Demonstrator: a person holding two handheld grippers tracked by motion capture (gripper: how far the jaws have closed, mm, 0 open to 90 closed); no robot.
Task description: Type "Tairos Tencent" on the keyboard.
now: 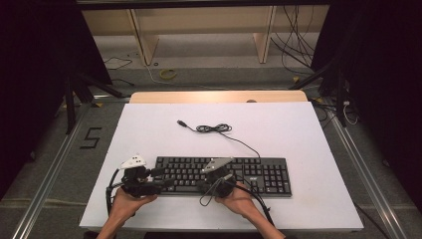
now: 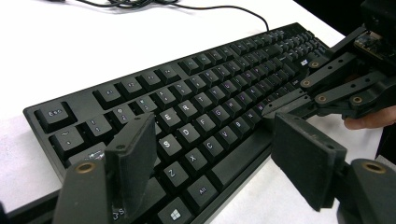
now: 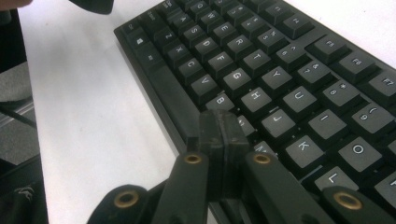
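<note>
1. High view: a black keyboard [image 1: 224, 175] lies near the front edge of the white surface [image 1: 149, 129], its cable [image 1: 219, 130] coiled behind it. Both forearms come in from below; the left hand-held gripper [image 1: 158, 178] sits level at the keyboard's left end, the right hand-held gripper [image 1: 211, 185] at its front edge near the middle.
2. Left gripper view: its jaws stand wide apart, gripping nothing (the left-hand keys lie between them).
3. Right gripper view: its pads are pressed together, empty, tips over the keys near B and N.
</note>
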